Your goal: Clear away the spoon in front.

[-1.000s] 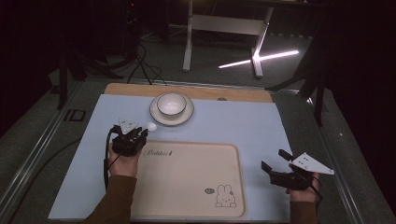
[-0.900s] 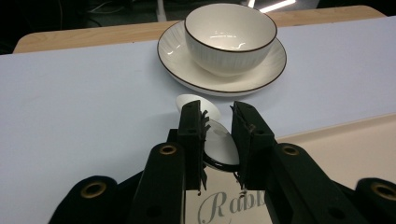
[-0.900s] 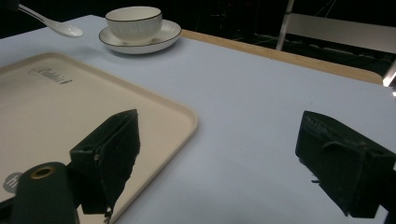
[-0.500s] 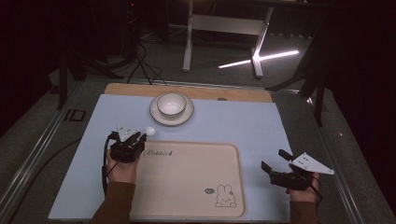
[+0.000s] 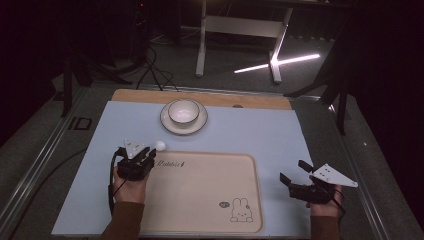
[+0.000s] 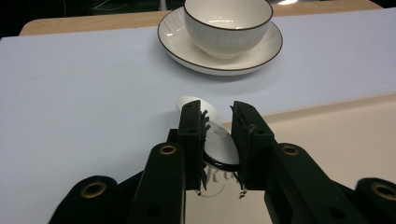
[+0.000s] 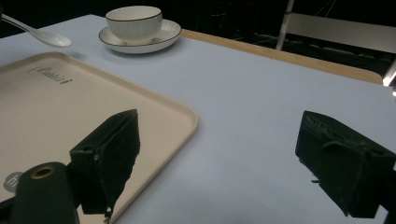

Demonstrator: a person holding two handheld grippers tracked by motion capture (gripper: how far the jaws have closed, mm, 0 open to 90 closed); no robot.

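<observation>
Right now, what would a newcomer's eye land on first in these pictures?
Probably the white bowl on its saucer at the far middle of the blue mat. Next, the left tool shut on a white spoon over the beige tray's far left corner, while the right tool rests open beside the tray.

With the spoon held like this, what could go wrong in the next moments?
1. The left tongs pinch the white spoon by its smooth handle, with the scoop sticking out ahead; it might swivel or slip.
2. The spoon hangs over the tray rim; lowering it there could knock it askew.
3. If it goes to the bowl on its saucer, a hard touch could shift the bowl.
</observation>
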